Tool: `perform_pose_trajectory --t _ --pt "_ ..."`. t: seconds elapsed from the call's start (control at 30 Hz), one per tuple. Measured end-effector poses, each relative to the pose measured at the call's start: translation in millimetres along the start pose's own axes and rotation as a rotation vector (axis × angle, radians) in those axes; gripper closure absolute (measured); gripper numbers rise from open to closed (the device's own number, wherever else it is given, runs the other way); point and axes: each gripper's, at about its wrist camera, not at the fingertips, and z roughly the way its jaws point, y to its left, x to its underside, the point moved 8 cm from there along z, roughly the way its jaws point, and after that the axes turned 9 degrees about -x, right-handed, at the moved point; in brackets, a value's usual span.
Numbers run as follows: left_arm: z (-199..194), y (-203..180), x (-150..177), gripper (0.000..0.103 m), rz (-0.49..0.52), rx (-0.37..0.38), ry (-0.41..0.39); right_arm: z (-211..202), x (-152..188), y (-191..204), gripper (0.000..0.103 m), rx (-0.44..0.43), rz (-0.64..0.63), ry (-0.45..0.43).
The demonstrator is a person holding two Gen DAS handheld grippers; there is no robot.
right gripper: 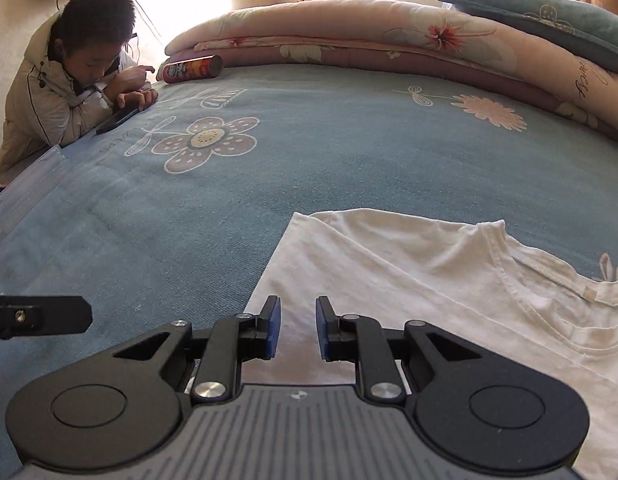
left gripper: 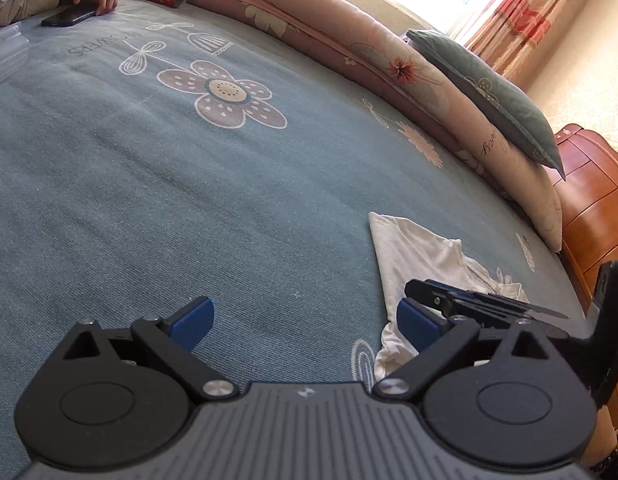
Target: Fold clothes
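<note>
**A:** Fingers first. How do the blue pads of the right gripper [right gripper: 296, 328] stand?

**B:** Close together, with a small gap left between them. Nothing is pinched in that gap. They sit over the near left edge of the white cotton T-shirt [right gripper: 429, 280], and I cannot tell if they touch it.

**A:** And the left gripper [left gripper: 305, 324]?

**B:** Its pads are spread wide apart and hold nothing. The left pad is over bare bed cover. The right pad is at the edge of the same shirt [left gripper: 413, 252], where the cloth bunches up a bit.

**A:** What does the shirt look like?

**B:** It is white and soft, with a round neck hole that has a stitched rim and a little tag inside. It lies mostly flat, with some wrinkles. One side is a straight line.

**A:** Where is it?

**B:** On the blue bed cover with big flower pictures [right gripper: 309, 160], at the near right part of the bed, right under the two grippers.

**A:** What is farther away?

**B:** A rolled pink flowery quilt [right gripper: 349, 36] runs along the far side, with a green pillow [right gripper: 549, 20] on top. A red round snack can [right gripper: 193, 68] lies on its side by the quilt. At the far left corner, a person in a pale puffy jacket [right gripper: 49, 92] leans on the bed over a dark phone [right gripper: 117, 120].
</note>
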Motion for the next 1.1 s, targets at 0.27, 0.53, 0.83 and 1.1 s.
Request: perform_pose_trajectory --t 0.27,0.53,0.83,1.1 --pt "5.4 -1.3 -0.4 0.005 0.017 -0.019 0.005 37.1 -30.9 -13.1 0.071 0.051 0.013 -0.033" --pt "-0.3 -20.6 4.6 0.005 0.113 -0.044 -0.022 -78.9 -25.7 -10.2 0.047 0.028 -0.019 0.033" --pt "-0.4 -61.1 22.7 0.005 0.219 -0.011 -0.002 -242.9 8.9 -37.2 0.022 0.126 0.006 0.009" --pt "-0.2 -99.9 45.6 0.005 0.320 0.013 0.002 -198.2 108.2 -100.7 0.021 0.274 0.117 -0.061"
